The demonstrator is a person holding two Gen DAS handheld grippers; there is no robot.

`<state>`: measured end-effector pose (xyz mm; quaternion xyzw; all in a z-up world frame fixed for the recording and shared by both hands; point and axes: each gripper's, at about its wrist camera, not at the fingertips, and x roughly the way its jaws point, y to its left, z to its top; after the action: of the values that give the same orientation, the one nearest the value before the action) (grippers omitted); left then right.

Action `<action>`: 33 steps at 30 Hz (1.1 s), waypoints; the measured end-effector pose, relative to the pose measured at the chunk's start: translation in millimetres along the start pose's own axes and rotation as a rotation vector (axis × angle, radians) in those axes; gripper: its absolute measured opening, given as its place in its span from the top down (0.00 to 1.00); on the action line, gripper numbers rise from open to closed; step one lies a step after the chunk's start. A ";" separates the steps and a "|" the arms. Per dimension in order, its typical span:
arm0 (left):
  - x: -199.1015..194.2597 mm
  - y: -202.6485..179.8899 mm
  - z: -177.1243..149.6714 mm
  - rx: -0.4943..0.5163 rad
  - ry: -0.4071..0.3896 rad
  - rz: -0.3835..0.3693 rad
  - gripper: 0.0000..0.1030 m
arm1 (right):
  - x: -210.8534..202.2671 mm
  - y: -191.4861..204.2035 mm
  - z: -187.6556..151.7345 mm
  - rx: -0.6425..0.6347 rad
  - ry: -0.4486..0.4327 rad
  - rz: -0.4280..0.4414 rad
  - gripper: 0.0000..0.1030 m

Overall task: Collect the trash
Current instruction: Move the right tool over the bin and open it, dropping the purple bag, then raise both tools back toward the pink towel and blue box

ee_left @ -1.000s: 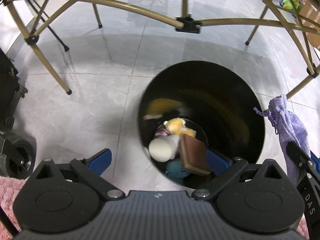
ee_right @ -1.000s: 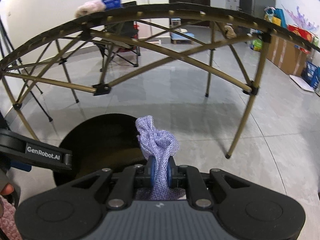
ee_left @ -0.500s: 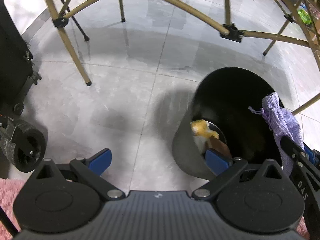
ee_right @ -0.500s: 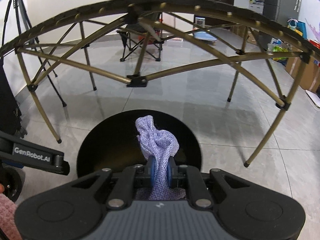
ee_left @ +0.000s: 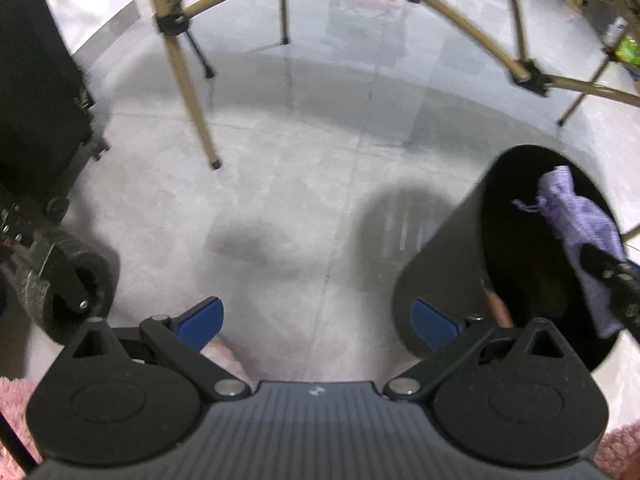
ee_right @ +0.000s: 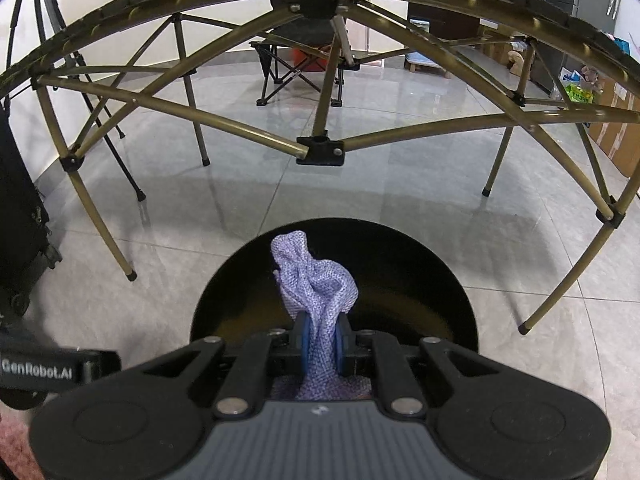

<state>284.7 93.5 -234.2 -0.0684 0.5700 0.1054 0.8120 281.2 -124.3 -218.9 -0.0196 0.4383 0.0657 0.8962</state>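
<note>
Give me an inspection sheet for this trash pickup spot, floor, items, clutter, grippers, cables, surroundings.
Surface: pale tiled floor, glossy, bare where visible.
Job's things: black trash bin standing on the floor, mouth open; purple mesh pouch held above the bin's opening. Contents of the bin too dark to tell.
Clutter: nothing seen loose on the floor.
Grippers: right gripper shut on the pouch, over the bin; left gripper open and empty, beside the bin.
Cables: nothing seen.
Surroundings: gold folding table frame overhead and around; folding chair beyond it; black wheeled case on the left; cardboard boxes on the right.
</note>
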 end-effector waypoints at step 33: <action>-23.5 19.8 -8.4 -0.136 -0.078 0.124 0.01 | 13.7 1.0 -2.7 0.084 0.125 0.037 0.00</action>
<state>264.3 108.6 -214.8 -0.0837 0.5324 0.1963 0.8191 287.3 -122.3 -231.3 0.0221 0.4959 0.0623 0.8658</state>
